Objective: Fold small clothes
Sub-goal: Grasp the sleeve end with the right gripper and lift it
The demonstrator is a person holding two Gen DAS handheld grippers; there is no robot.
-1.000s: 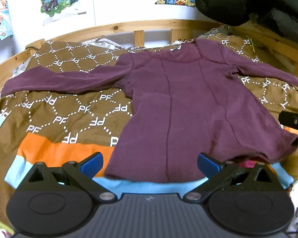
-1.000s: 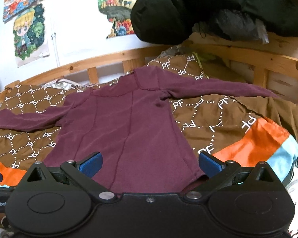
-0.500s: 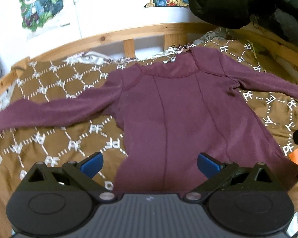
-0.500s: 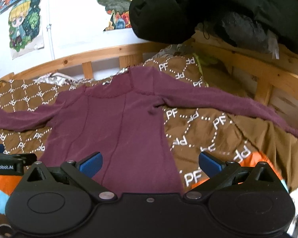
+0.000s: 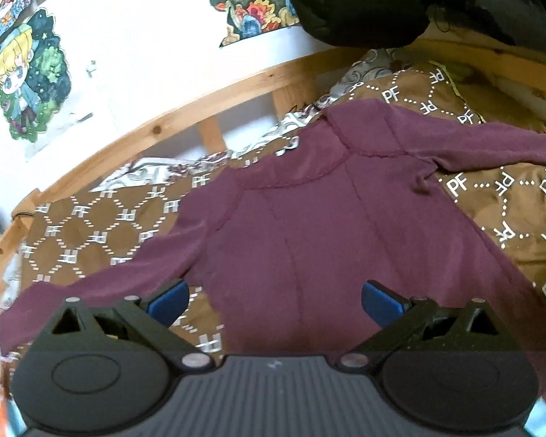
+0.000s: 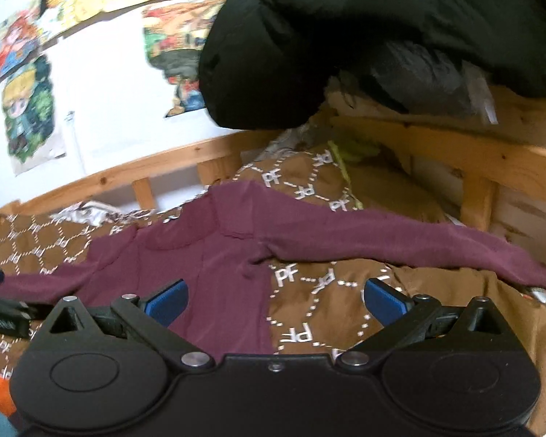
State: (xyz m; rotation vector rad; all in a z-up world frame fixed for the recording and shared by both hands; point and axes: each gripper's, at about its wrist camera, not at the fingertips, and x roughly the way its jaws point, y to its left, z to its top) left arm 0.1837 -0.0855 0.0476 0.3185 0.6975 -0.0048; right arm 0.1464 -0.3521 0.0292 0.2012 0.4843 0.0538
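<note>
A maroon long-sleeved top (image 5: 309, 233) lies flat on a brown patterned blanket (image 5: 91, 233), collar toward the wooden rail, both sleeves spread out sideways. My left gripper (image 5: 275, 300) hovers open over the top's left side, below the armpit, with nothing between its blue pads. My right gripper (image 6: 275, 300) is open above the right edge of the top (image 6: 218, 273), under the right sleeve (image 6: 400, 244). The hem is hidden behind both gripper bodies.
A wooden bed rail (image 5: 185, 123) curves behind the blanket, and a second rail (image 6: 473, 156) runs on the right. A bulky black jacket (image 6: 345, 36) hangs over the far right corner. Cartoon posters (image 5: 25, 80) cover the white wall. The other gripper (image 6: 0, 313) shows at the right view's left edge.
Both grippers have moved forward over the top, from its hem toward the chest and sleeves, and the views have tilted. Both stayed open. The top has not moved.
</note>
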